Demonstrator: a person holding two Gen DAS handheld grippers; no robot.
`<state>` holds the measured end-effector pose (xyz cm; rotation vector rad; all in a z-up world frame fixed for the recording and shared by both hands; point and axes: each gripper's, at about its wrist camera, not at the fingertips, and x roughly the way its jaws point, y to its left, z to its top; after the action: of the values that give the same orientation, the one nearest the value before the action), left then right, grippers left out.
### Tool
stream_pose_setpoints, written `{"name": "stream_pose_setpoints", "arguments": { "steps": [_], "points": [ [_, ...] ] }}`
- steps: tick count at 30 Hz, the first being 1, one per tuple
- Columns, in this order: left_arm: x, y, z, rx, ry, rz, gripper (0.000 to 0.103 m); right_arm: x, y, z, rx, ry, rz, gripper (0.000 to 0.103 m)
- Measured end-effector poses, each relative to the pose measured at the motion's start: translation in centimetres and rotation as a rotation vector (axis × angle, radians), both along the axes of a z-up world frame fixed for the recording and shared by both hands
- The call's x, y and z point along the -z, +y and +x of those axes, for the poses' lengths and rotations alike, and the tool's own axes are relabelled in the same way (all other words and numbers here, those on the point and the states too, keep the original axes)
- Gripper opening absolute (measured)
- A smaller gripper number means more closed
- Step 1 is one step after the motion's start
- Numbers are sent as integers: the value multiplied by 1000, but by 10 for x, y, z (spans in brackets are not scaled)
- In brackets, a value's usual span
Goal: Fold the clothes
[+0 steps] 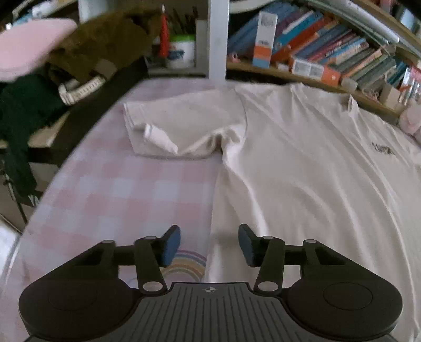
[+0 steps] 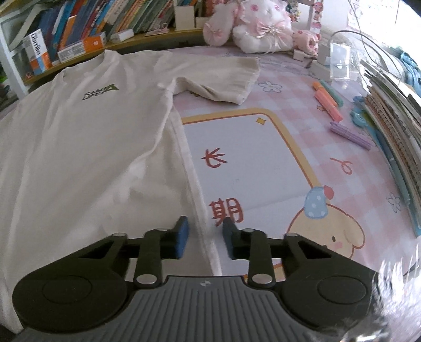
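t-shirt is the thing here, a white one with a small dark logo on the chest, lying flat and face up on a pink checked mat that covers the table. in the right wrist view the collar points to the far side toward a shelf of books, and one short sleeve sticks out to the right, a bit rumpled at the armpit. right gripper hangs low over the near right side edge of the shirt with its jaws open fairly wide, the edge of the cloth running between the blue pads, nothing pinched. off to the far right there are some highlighter pens, a stack of notebooks and a pile of pink and white plush toys. in the left wrist view the left gripper is also spread wide and holding nothing, sitting right at the near left edge of the shirt, with one pad over the mat and the other over the cloth. the other sleeve lies out to the far left, wrinkled, with a fold in it. can't tell if either gripper actually touches the fabric. dark clothes hang off past the left edge of the table.
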<state>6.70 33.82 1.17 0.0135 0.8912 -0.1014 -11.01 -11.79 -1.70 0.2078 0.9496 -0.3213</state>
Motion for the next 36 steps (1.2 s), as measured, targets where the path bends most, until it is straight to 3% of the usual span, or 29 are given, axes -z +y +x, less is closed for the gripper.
{"name": "stream_pose_setpoints", "arguments": {
  "steps": [3, 4, 5, 13, 14, 17, 21, 24, 27, 29, 30, 32, 36],
  "points": [
    [2, -2, 0, 20, -15, 17, 25, 0, 4, 1, -10, 4, 14, 8],
    [2, -2, 0, 26, -17, 21, 11, -1, 5, 1, -13, 6, 19, 6],
    [2, 0, 1, 34, -17, 16, 6, -1, 7, 1, -16, 8, 22, 5],
    [2, -4, 1, 84, -23, 59, 4, -2, 13, 0, -6, 12, 28, 4],
    [1, -5, 1, 86, -21, 69, 9, -2, 13, 0, -3, 12, 29, 4],
    [-3, -7, 0, 95, -23, 85, 11, -3, 12, 2, 4, 19, 36, 7],
    [-14, -18, -10, 120, -77, 89, 18, -8, 9, 3, 36, 0, 44, 32],
    [-19, -32, -16, 162, -103, 82, 27, -16, 10, 9, 43, -30, 33, 40],
    [-23, -46, -19, 195, -116, 65, 40, -24, 12, 14, 57, -58, 9, 58],
    [-25, -54, -22, 212, -118, 48, 59, -29, 16, 16, 66, -75, -15, 69],
    [-25, -57, -24, 221, -120, 40, 63, -31, 17, 17, 68, -81, -25, 73],
    [-26, -65, -27, 240, -120, 24, 75, -33, 21, 18, 72, -88, -42, 77],
    [-21, -82, -34, 305, -109, 16, 82, -31, 29, 17, 76, -77, -52, 82]
  ]
}}
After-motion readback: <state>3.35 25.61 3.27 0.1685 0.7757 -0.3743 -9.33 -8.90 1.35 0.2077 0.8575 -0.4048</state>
